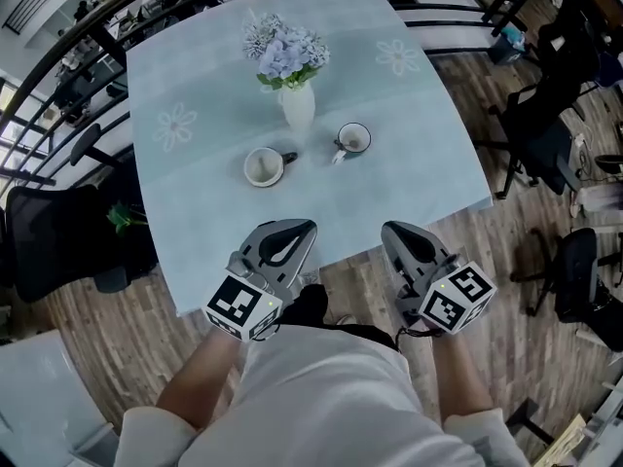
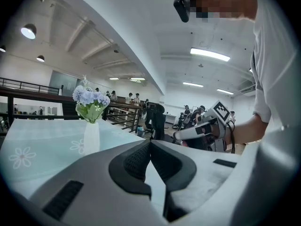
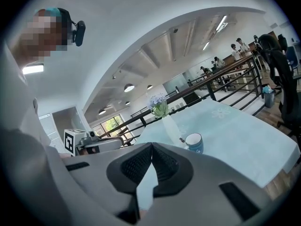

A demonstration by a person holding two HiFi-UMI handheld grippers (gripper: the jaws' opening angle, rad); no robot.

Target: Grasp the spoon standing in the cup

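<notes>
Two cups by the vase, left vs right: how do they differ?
The left cup looks pale, rim included; the right cup has a dark rim and looks blue outside in the right gripper view. The right cup has a thin spoon leaning out of it; the left cup shows only a dark stub at its side. The left cup sits nearer the tablecloth's front edge than the right cup. Both stand upright.

the spoon (image 3: 182,140) stands tilted in the upright blue cup (image 3: 194,144), handle past its rim.
</notes>
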